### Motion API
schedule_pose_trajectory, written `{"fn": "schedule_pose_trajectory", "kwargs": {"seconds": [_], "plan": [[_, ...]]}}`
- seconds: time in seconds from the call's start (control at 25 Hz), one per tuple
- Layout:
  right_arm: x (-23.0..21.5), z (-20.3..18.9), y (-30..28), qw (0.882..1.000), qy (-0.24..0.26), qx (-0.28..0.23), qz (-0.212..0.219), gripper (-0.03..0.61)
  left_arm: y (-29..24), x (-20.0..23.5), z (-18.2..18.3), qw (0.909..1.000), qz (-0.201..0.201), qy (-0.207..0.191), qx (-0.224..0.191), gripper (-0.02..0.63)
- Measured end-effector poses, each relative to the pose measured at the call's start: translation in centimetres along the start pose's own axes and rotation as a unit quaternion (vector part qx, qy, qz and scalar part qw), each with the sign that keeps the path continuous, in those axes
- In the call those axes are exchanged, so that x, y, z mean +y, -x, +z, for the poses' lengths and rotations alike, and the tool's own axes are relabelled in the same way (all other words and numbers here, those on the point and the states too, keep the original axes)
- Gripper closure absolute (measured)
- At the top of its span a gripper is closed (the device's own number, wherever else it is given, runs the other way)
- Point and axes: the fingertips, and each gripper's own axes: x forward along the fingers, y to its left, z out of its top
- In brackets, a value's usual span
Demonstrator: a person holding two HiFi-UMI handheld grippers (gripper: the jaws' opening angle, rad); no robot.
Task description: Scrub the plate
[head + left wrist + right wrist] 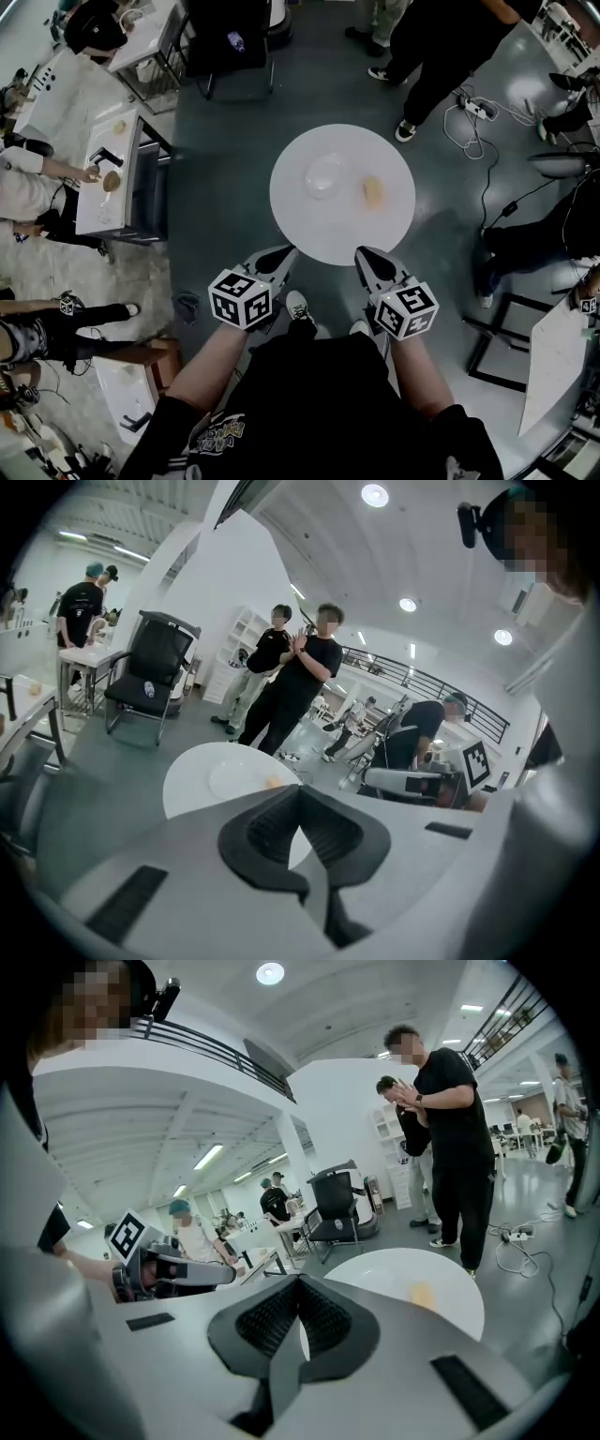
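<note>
White round surface (298, 221) sits mid-frame in the head view, on grey floor (225, 206). Plate (326, 175) lies on it just left of centre; it is see-through, looks like glass or clear plastic, hard to say which. Yellowish sponge (374, 192) lies flat just right of the plate, near it, not touching. Left claw (281, 255) is at the lower-left rim of the surface, jaws closed with nothing between them; the left gripper view shows the dark ribbed pads meeting at the tip. Right claw (367, 257) is at the lower-right rim, jaws closed and empty too, same picture in the right gripper view. Both claws point up-frame toward the surface, apart from plate and sponge, touching neither. Marker cubes (240, 298) sit behind each claw, low in frame. Black office chair (230, 42) stands at the top, left of centre. Bystanders (436, 70) in black stand at the top right beyond the surface, with a white power strip (478, 108) and cables on the floor beside them. Desks (108, 178) with seated people run along the left edge
</note>
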Motion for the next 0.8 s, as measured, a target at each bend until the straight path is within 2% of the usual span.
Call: {"fn": "schedule_pose_trajectory", "kwargs": {"seconds": [0.2,0.4,0.8], "plan": [[1.0,0.0,-0.9,1.0,0.001,0.005,-0.015,0.558,0.3,1.9,0.3,1.0,-0.008,0.001,0.002,0.607],[0.1,0.4,-1.9,1.0,0.006,0.014,-0.025,0.558,-0.4,3.2,0.8,0.9999,-0.01,0.014,-0.002,0.607],[-1.9,2.0,-4.5,1.0,0.015,0.027,-0.002,0.558,-2.2,5.0,2.2,0.9995,0.018,0.025,-0.004,0.607]]}}
